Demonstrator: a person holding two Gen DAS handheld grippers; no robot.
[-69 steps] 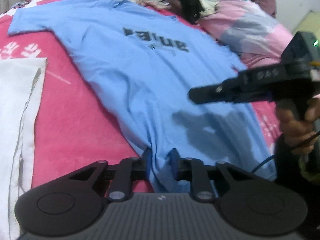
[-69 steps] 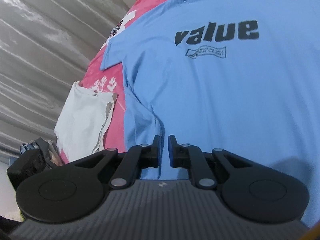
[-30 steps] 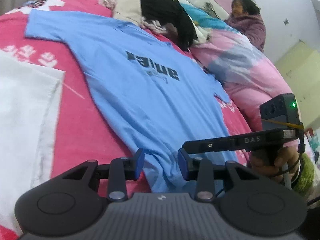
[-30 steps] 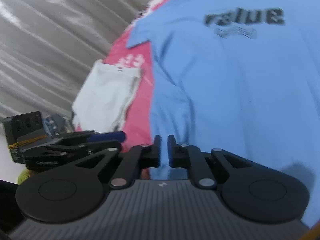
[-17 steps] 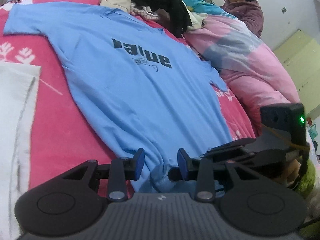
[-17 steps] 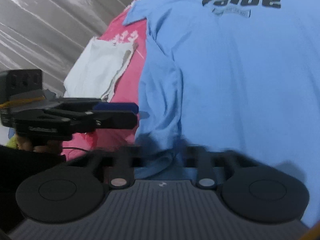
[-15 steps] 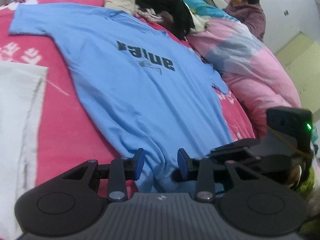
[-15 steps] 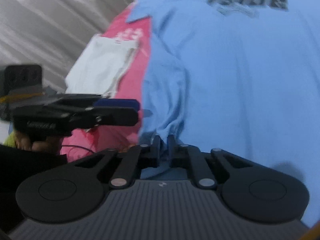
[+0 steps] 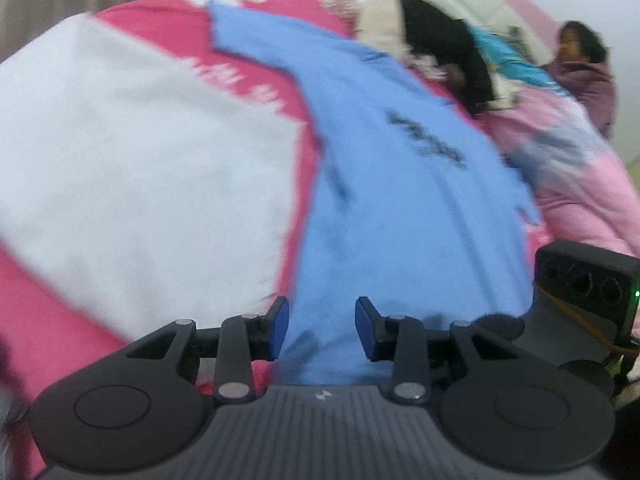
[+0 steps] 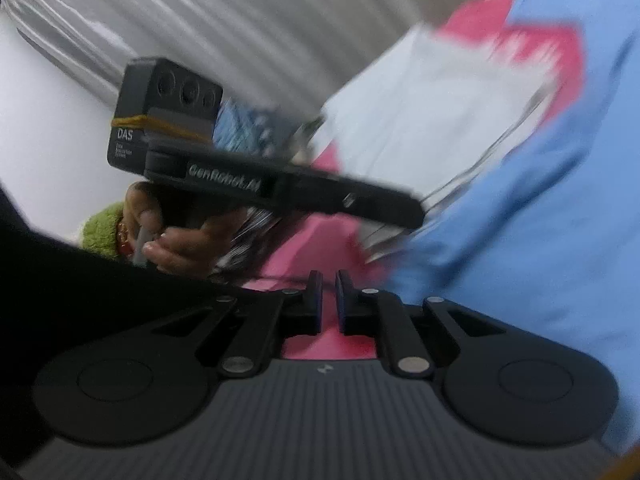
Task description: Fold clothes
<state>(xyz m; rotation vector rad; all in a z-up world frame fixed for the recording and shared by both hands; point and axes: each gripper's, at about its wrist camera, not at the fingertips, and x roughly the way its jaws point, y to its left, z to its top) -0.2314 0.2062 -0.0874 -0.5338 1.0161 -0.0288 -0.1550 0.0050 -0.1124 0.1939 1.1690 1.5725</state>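
The bed (image 9: 132, 32), under a pink cover with white print, takes up most of the room in view. A blue shirt (image 9: 400, 184) lies spread flat across it, printed side up, collar toward the far end and hem at the near edge. Beside it, toward the left, lies a white cloth (image 9: 140, 152), just next to the shirt's side seam. A heap of other clothes (image 9: 436, 52) sits past the collar, and a person (image 9: 580, 68) sits well off at the far end.

The shirt looks like thin, light cotton: soft and limp, so it will sag and drag rather than hold any shape. I'd say the hem corners are the places to pinch, one in each claw, so the fabric lifts evenly and does not bunch on the cover.

The left claw (image 9: 322, 328) stands wide, its blue pads on either side of the hem's near edge with cloth between them but not pinched. The right claw (image 10: 328, 304) is drawn narrow, only a thin gap between its pads, and I see pink cover in that gap, not blue, so it seems to hold nothing, with the shirt's edge just beside it to the right. Both views are smeared with motion.
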